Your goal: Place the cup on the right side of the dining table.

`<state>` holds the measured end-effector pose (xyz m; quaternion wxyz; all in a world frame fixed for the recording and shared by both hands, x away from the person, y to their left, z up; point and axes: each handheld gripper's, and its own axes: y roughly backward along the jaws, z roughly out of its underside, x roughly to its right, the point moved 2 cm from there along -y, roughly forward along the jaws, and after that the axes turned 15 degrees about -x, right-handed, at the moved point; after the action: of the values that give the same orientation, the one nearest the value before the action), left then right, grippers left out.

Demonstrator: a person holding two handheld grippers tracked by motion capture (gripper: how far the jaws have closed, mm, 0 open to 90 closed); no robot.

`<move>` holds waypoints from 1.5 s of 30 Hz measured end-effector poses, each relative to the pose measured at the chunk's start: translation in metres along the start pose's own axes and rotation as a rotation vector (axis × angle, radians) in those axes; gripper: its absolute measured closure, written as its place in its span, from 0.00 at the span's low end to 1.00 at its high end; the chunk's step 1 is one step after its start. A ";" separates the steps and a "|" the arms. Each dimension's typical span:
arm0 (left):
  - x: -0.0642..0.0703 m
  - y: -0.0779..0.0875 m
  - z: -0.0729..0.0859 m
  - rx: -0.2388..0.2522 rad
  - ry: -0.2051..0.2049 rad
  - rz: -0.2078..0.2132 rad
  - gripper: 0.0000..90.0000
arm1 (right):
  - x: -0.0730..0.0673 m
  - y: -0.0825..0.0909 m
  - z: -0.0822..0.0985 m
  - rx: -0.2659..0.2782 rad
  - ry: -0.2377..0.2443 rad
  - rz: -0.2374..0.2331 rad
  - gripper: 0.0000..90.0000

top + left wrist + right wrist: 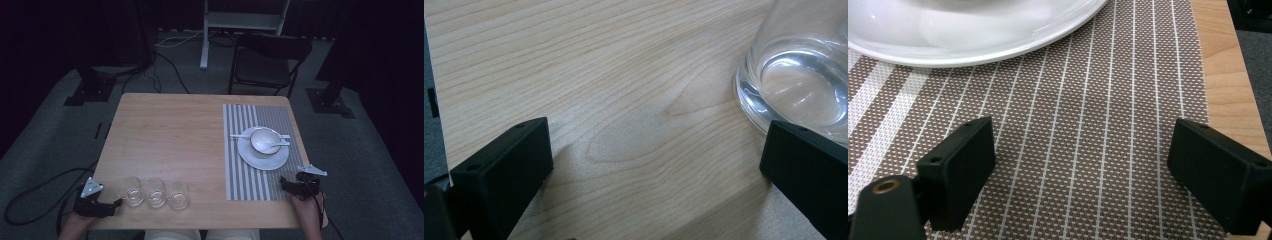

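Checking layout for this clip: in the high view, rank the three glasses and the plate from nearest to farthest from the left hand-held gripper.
1. Left glass, right beside the left hand-held gripper at the near edge.
2. Middle glass, next along the row.
3. Right glass, end of the row.
4. Plate, across the table on the striped mat.

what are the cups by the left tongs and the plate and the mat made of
Cups: clear glass, glossy; the table shows through. Plate: likely glazed white ceramic, given its smooth shine. Mat: woven, matte, brown with white stripes, probably vinyl or fabric; the weave shows in the right gripper view.
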<state>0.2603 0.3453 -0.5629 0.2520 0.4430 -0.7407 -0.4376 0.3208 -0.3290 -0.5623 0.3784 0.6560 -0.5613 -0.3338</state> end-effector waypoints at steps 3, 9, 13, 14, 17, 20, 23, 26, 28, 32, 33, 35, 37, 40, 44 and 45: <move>0.000 0.000 0.000 0.000 0.000 0.000 0.01 | 0.000 0.000 0.000 -0.001 -0.001 0.000 0.12; 0.000 0.000 0.000 -0.001 0.000 0.000 0.01 | 0.000 0.000 0.000 -0.001 -0.001 -0.001 0.12; 0.000 0.000 0.000 -0.001 0.000 0.000 0.01 | 0.000 0.000 0.000 -0.003 -0.001 -0.001 0.12; 0.000 0.000 0.000 0.000 0.001 0.000 0.01 | 0.000 0.000 0.000 -0.002 -0.001 0.000 0.12; 0.000 0.000 0.000 0.000 0.001 0.000 0.01 | 0.000 0.000 0.000 -0.001 0.000 0.000 0.12; 0.000 0.000 0.000 0.000 -0.001 0.001 0.01 | 0.000 0.000 -0.002 -0.012 0.002 0.001 0.13; 0.000 0.000 0.000 -0.001 -0.002 0.001 0.01 | -0.001 0.001 -0.002 -0.016 0.009 -0.001 0.15; 0.000 0.000 0.000 -0.001 -0.002 0.001 0.01 | -0.001 0.002 -0.001 -0.021 0.020 -0.011 0.14; 0.000 0.000 0.000 -0.002 -0.003 0.001 0.01 | -0.001 0.003 0.000 -0.023 0.034 -0.012 0.14; 0.000 0.000 0.000 -0.002 -0.003 0.002 0.01 | -0.001 0.005 0.001 -0.034 0.038 -0.017 0.14; 0.000 0.000 0.000 -0.002 -0.003 0.002 0.01 | 0.000 0.005 0.002 -0.035 0.040 -0.026 0.14; 0.000 0.000 0.000 -0.003 -0.003 0.002 0.01 | 0.000 0.007 0.002 -0.032 0.036 -0.035 0.14; 0.000 0.000 0.000 -0.003 -0.004 0.002 0.01 | -0.001 0.009 0.001 -0.028 0.042 -0.046 0.14; 0.000 0.000 0.000 -0.002 -0.003 0.002 0.01 | -0.001 0.014 -0.001 -0.015 0.044 -0.056 0.14; 0.000 0.000 0.000 -0.002 -0.005 0.003 0.01 | -0.003 0.021 -0.004 0.003 0.059 -0.052 0.14; 0.000 0.000 0.000 -0.003 -0.005 0.003 0.01 | -0.004 0.023 -0.005 0.007 0.063 -0.053 0.13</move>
<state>0.2604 0.3458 -0.5627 0.2515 0.4406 -0.7414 -0.4393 0.3137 -0.3266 -0.5400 0.3846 0.6823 -0.5327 -0.3207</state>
